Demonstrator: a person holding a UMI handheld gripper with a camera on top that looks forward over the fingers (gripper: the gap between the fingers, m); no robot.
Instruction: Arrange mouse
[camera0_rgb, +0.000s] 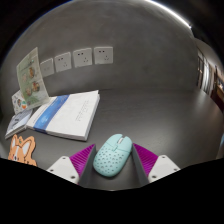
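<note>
A pale turquoise computer mouse (112, 156) with a dotted shell lies on the dark grey table (155, 110). It stands between the two fingers of my gripper (114, 149), its nose pointing away from me. The magenta pads (80, 158) flank it closely on both sides, with a thin gap at each side. The mouse rests on the table, so the gripper is open around it.
A white-and-blue book (70, 115) lies just beyond the left finger, with more booklets (25, 118) to its left. An orange figure (22, 150) sits by the left finger. Wall sockets (82, 57) and a leaflet (30, 78) are on the back wall.
</note>
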